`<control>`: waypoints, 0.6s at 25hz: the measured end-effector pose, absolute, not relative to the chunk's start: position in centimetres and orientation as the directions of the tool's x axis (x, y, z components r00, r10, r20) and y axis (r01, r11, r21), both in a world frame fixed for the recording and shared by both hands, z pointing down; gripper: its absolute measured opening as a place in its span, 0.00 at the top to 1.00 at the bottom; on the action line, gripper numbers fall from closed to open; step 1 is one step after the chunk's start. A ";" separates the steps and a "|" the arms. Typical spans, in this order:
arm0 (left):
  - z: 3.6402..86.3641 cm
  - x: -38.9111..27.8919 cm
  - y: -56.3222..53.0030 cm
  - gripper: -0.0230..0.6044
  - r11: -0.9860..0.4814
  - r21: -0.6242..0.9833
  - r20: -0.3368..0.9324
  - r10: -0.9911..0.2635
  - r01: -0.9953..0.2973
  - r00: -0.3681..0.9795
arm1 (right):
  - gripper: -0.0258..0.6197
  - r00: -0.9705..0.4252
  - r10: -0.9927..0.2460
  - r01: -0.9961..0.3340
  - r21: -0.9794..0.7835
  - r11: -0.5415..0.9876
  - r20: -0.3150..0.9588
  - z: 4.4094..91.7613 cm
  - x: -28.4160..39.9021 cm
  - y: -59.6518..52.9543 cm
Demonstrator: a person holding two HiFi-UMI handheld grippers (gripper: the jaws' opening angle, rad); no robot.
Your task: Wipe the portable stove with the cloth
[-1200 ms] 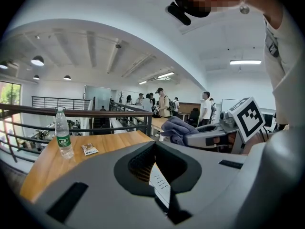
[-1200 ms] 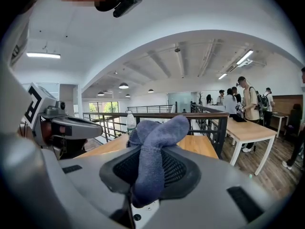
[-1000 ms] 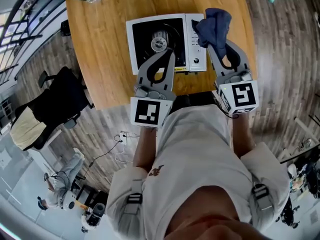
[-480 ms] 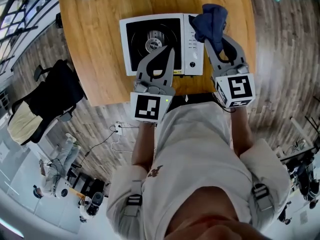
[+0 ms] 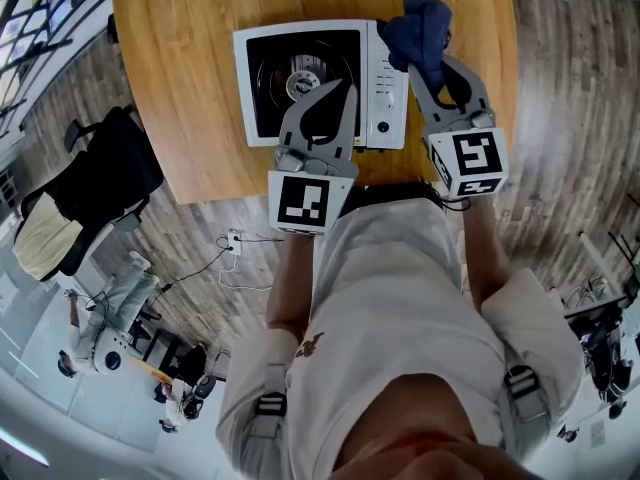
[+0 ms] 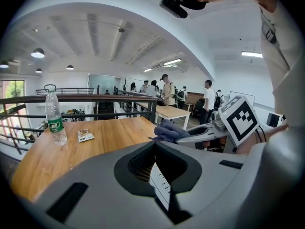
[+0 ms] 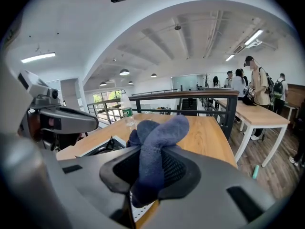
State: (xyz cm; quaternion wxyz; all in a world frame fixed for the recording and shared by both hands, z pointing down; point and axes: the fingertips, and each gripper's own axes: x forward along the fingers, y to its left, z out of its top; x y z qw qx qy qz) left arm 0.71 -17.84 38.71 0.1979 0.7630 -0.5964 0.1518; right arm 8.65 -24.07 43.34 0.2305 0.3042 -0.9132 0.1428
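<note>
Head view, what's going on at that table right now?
A person holds a gripper in each hand over a portable stove on a wooden table. The right gripper is clamped on a bunched blue cloth, held above the stove's control-panel side. The left gripper is shut and empty, pointing over the stove's near edge. Whether the cloth touches the stove can't be told.
</note>
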 end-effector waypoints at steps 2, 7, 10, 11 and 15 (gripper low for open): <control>39.1 0.8 -17.9 0.93 -0.211 0.123 0.472 -0.847 -0.970 0.244 | 0.79 -0.706 -0.486 -0.620 -0.118 0.776 0.515 43.9 8.4 -24.1; 39.9 1.2 -18.1 0.93 -0.238 0.137 0.479 -0.834 -0.962 0.274 | 0.79 -0.688 -0.491 -0.630 -0.103 0.770 0.534 45.1 8.0 -24.3; 40.3 1.2 -18.4 0.93 -0.245 0.163 0.474 -0.830 -0.956 0.294 | 0.79 -0.669 -0.501 -0.646 -0.097 0.757 0.549 45.7 7.9 -24.7; 40.4 1.2 -18.5 0.93 -0.249 0.171 0.476 -0.826 -0.953 0.301 | 0.79 -0.663 -0.504 -0.652 -0.098 0.752 0.553 45.8 7.8 -24.9; 41.2 1.3 -19.0 0.93 -0.264 0.178 0.490 -0.812 -0.948 0.318 | 0.79 -0.653 -0.502 -0.654 -0.088 0.751 0.568 46.8 7.4 -25.4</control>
